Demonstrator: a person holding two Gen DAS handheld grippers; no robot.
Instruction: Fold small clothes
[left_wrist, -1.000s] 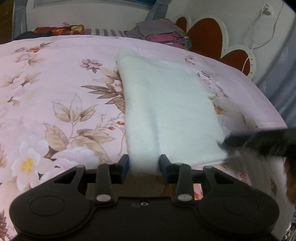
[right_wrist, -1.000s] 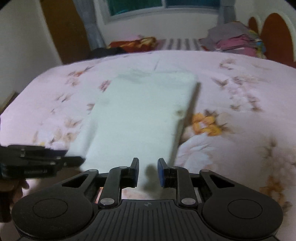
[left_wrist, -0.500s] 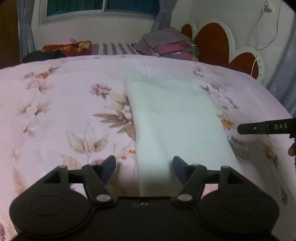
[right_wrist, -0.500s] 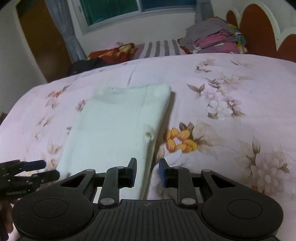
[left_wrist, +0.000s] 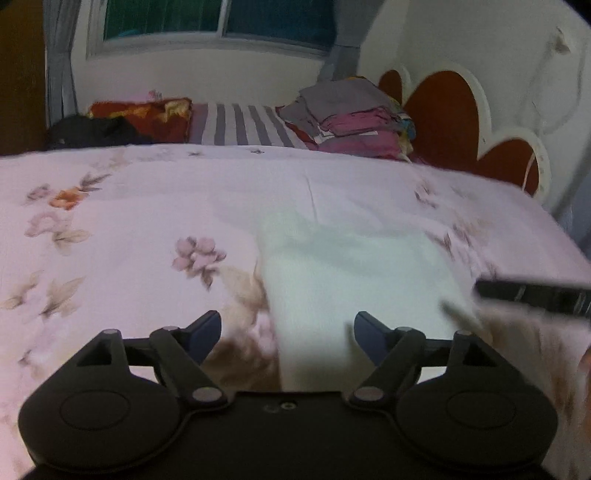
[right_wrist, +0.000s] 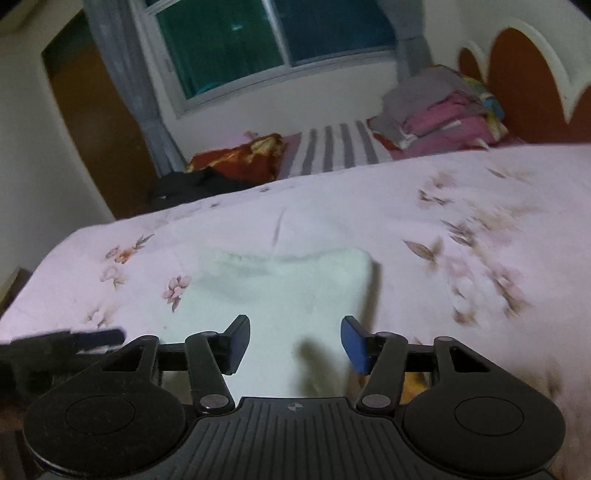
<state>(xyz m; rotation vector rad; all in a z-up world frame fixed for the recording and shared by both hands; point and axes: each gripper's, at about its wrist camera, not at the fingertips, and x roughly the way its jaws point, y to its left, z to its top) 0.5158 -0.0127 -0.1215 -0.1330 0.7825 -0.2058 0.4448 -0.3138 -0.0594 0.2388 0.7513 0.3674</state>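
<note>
Both the left gripper (left_wrist: 287, 334) and right gripper (right_wrist: 294, 341) gape wide, empty, over the folded white cloth's (right_wrist: 280, 295) near edge on the bed (left_wrist: 129, 229).

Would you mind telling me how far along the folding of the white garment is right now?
Done, by the look of it: the white garment lies flat on the floral bedspread as a neat folded rectangle. In hand: nothing; the left claw and right claw are both open and hold nothing. Left: possibly one more fold, or moving it to the stack of folded clothes by the headboard.
</note>
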